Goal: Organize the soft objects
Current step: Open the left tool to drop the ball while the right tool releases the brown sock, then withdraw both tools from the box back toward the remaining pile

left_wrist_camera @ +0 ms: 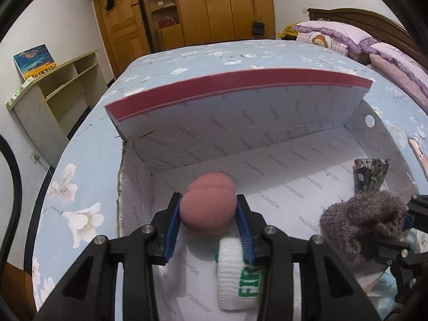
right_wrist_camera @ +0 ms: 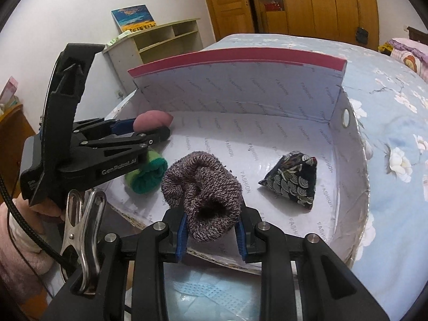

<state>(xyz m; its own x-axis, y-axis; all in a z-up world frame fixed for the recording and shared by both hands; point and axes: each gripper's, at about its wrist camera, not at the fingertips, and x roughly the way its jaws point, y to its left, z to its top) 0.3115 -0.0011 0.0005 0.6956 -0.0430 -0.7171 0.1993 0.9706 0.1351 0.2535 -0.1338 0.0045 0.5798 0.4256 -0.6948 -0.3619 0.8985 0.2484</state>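
Left wrist view shows your left gripper (left_wrist_camera: 208,222) clamped on the soft pink rounded ball (left_wrist_camera: 207,207), blue pads pressing both its sides, low inside the open white cardboard box with the red-edged lid (left_wrist_camera: 240,99), at the left end. Right wrist view shows your right gripper (right_wrist_camera: 211,230) closed on the rolled brown-grey knitted sock bundle (right_wrist_camera: 202,192), held above the near wall of the same box. Risk one: the ball bulges forward past the pads, so I judge it could squirt out or roll on release. Risk two: the sock bundle is gripped only at its lower end; tilting could let it unroll or drop onto the near rim and fall outside. Risk three: the two grippers work near each other, so a careless swing may knock the raised lid flap. Box contents: a white-and-green rolled sock (left_wrist_camera: 238,275) just beside the left gripper, and a dark patterned fabric pyramid pouch (right_wrist_camera: 291,182) toward the right wall, well apart.
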